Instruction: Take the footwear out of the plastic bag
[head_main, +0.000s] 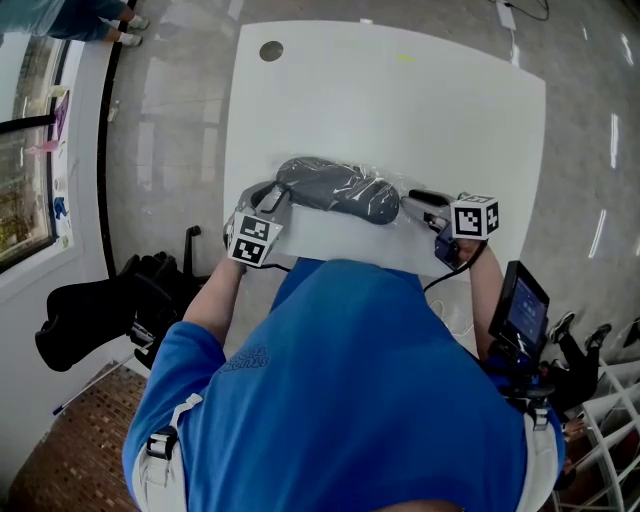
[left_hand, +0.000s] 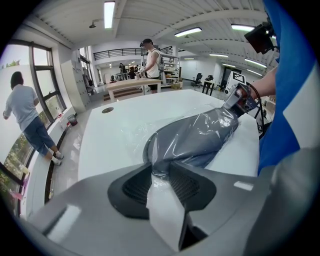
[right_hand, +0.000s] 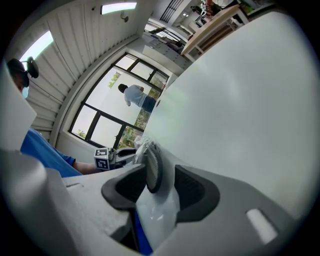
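Footwear: a grey shoe (head_main: 335, 188), still wrapped in a clear plastic bag (left_hand: 132, 131), lying at the near edge of the tabletop (head_main: 400, 100) just in front of you.
Long axis: it runs across your body from your left claw to your right one, with the left end a little farther from you. I cannot tell which end is the toe.
Left claw (left_hand: 160, 168): pressed onto gathered film of the plastic bag, with the shoe's grey end caught in the pinch.
Right claw (right_hand: 160, 172): clamped on the opposite end of the shoe, seen edge-on between the pads, with film bunched below it.
Surface: a white, smooth tabletop with a round cable hole (head_main: 271, 50) near the far left corner.
Room: a glossy grey floor (head_main: 170, 130), tall windows (head_main: 25, 190) on your left with a person (left_hand: 30, 120) beside them, and ceiling strip lights (left_hand: 108, 12).
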